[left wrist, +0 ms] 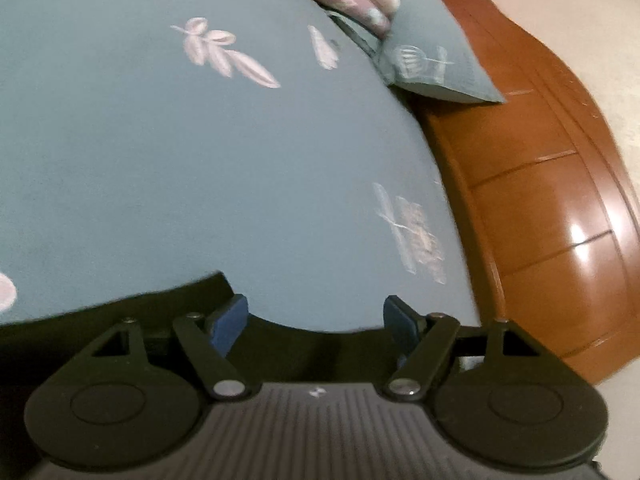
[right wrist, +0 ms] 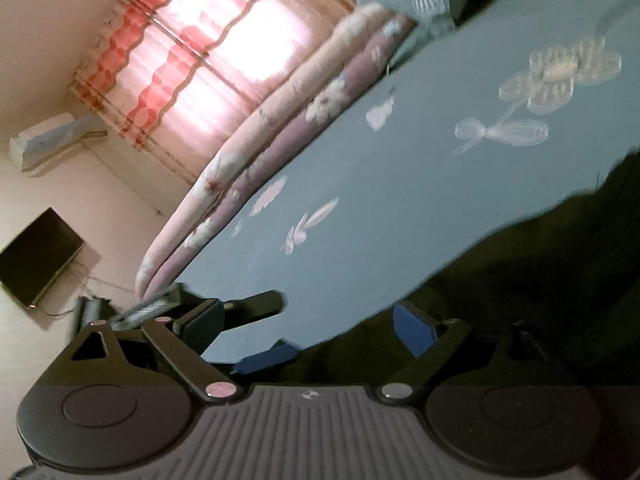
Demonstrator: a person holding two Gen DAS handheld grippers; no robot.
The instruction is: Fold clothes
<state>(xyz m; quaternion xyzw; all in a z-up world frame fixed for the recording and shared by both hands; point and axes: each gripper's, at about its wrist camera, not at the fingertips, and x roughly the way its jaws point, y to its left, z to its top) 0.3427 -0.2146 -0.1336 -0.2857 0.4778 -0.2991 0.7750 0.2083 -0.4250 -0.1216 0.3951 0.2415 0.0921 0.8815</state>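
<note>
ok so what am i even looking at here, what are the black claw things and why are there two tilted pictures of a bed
The claws are two hand-held grippers; a person carries one in each hand, and each has a wide-angle camera looking out along its fingers. So each picture is one gripper's own view.

The left gripper has blue pads, stands open and holds nothing. Ahead lies a blue bedsheet with pale leaf prints, a matching pillow and a wooden headboard.

The right gripper, tilted, is also open. A dark garment lies on the sheet beside it. Behind are a folded floral quilt, a curtained window and a wall television.
</note>
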